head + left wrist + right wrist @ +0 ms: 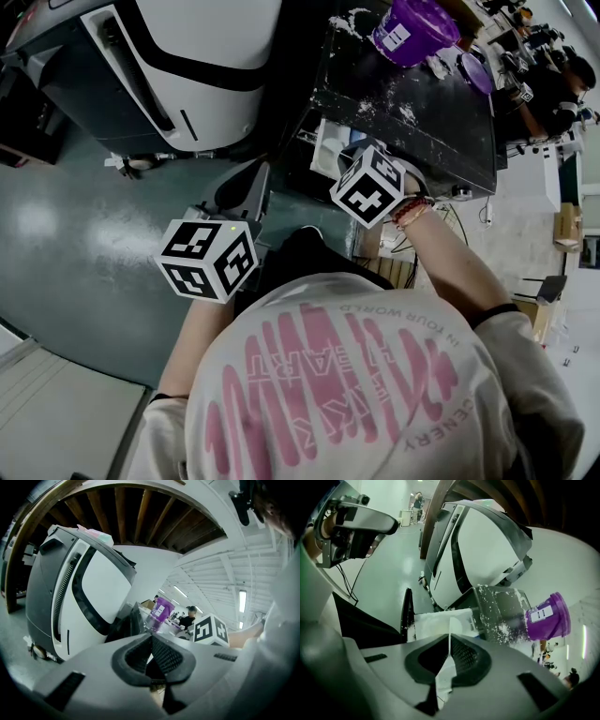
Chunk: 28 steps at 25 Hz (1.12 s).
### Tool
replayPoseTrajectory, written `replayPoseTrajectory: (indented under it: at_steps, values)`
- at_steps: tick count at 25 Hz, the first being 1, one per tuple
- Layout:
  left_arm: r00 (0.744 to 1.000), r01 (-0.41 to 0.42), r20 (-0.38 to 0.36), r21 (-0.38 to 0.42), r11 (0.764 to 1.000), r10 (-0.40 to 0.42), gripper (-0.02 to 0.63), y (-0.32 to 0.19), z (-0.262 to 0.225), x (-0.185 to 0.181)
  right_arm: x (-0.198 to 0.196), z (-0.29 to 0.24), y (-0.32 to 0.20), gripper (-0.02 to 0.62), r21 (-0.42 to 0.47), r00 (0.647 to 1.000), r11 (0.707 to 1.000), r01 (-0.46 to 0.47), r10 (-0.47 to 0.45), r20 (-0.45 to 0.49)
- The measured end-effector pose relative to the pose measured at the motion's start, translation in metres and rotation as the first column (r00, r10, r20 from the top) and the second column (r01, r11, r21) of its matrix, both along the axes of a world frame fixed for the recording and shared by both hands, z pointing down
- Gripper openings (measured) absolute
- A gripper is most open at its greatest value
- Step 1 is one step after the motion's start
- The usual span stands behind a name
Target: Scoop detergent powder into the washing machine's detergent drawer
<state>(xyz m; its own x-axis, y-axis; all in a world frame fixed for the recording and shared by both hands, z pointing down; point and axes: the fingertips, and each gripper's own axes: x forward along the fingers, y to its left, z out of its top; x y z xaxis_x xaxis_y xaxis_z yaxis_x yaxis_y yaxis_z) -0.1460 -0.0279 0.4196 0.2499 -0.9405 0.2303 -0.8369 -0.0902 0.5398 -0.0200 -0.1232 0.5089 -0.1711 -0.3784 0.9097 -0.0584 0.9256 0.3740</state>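
Observation:
My right gripper [450, 643] points steeply down, shut on the thin white handle of a scoop [450, 629] that I see edge-on. The scoop hangs over the open white detergent drawer [433, 623], which sticks out of a dark-topped washing machine [501, 609] dusted with spilled powder. A purple detergent tub [547, 616] stands on that top. In the head view the right gripper's marker cube [372, 187] hides the scoop beside the drawer [326, 148]. My left gripper [151, 637] is held nearly level, left of the drawer, with its jaws together and nothing between them.
A large white rounded machine [202, 56] stands left of the dark one [412, 108]. The purple tub [412, 28] and its lid [476, 73] sit at the top's far side. Cables hang at the right [450, 220]. People work at a bench far right [553, 89].

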Motion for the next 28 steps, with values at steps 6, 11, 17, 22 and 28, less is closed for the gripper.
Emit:
replayPoseTrajectory:
  at_steps: [6, 11, 17, 22, 28]
  values:
    - [1.0, 0.006, -0.017, 0.003, 1.0, -0.006, 0.003, 0.003, 0.001, -0.001, -0.002, -0.001, 0.003, 0.009, 0.054, 0.999, 0.998, 0.037, -0.036, -0.025]
    - [1.0, 0.016, -0.021, -0.002, 1.0, -0.016, 0.003, 0.008, 0.004, -0.001, 0.0, -0.001, 0.005, 0.009, 0.114, 0.996, 0.99, 0.078, -0.071, -0.062]
    - [1.0, 0.026, -0.009, -0.004, 1.0, -0.026, 0.003, 0.012, 0.006, 0.004, 0.006, -0.004, 0.005, 0.009, 0.172, 0.994, 0.981, 0.089, -0.077, -0.072]
    - [0.998, 0.048, 0.031, -0.018, 0.999, -0.047, 0.002, 0.017, 0.009, 0.004, 0.003, -0.003, 0.004, 0.009, 0.224, 0.993, 0.968, 0.11, -0.097, -0.068]
    - [0.988, 0.137, 0.068, -0.019, 0.99, -0.135, 0.003, 0.023, 0.008, 0.001, 0.004, -0.004, 0.003, 0.009, 0.305, 0.989, 0.941, 0.147, -0.138, -0.05]
